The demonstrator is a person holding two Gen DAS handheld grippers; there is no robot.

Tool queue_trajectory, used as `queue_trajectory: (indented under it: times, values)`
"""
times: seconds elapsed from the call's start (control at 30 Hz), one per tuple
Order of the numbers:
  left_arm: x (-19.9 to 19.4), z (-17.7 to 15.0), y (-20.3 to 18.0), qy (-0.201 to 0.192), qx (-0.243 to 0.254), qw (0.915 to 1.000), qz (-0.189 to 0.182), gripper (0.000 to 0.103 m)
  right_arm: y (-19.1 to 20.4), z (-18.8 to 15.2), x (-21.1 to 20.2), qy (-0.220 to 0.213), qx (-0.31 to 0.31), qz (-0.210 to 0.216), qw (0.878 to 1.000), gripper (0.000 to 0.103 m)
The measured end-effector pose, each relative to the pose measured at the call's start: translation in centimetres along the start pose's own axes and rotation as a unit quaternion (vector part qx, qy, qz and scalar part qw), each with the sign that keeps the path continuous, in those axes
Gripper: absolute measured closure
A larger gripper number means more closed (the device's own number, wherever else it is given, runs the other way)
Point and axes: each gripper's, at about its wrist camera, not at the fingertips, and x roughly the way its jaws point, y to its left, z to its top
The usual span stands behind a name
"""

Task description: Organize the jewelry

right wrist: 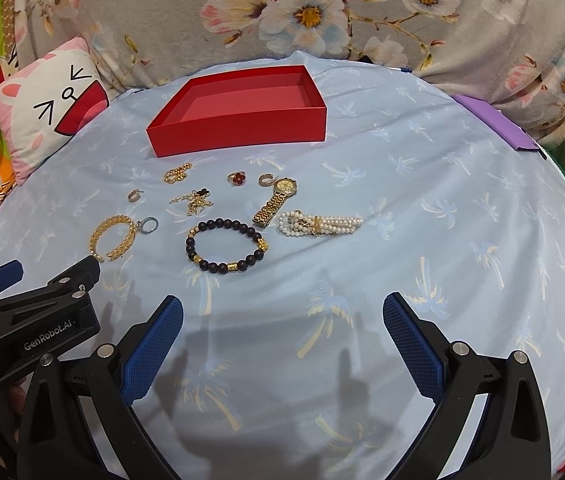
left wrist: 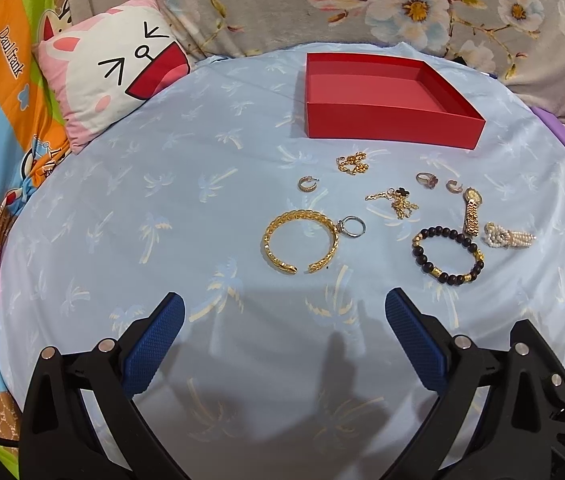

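Observation:
An empty red box [left wrist: 390, 124] [right wrist: 242, 128] stands at the back of the light blue cloth. In front of it lie a gold cuff bangle [left wrist: 300, 242] [right wrist: 112, 238], a silver ring [left wrist: 352, 226] [right wrist: 147, 225], a dark bead bracelet [left wrist: 448, 256] [right wrist: 226, 246], a gold watch [left wrist: 471, 210] [right wrist: 276, 200], a pearl bracelet [left wrist: 506, 236] [right wrist: 318, 222], gold chains [left wrist: 352, 163] [right wrist: 192, 200], a red flower ring [right wrist: 237, 178] and small earrings [left wrist: 307, 184]. My left gripper [left wrist: 284, 320] is open and empty, just short of the bangle. My right gripper [right wrist: 282, 320] is open and empty, near the bead bracelet.
A cat-face pillow [left wrist: 116, 68] lies at the back left. A floral grey blanket [right wrist: 322, 12] runs along the back. A purple flat object [right wrist: 498, 124] lies at the cloth's right edge. The left gripper's body [right wrist: 30, 320] shows at the lower left of the right wrist view.

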Motion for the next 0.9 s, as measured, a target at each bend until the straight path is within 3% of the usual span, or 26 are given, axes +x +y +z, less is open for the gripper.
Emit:
queue_trajectory:
  times: [0.9]
  values:
    - [0.39, -0.11, 0.23, 0.007, 0.0, 1.0, 0.0, 0.005, -0.12, -0.06, 0.14, 0.003, 0.002, 0.006, 1.0, 0.005]
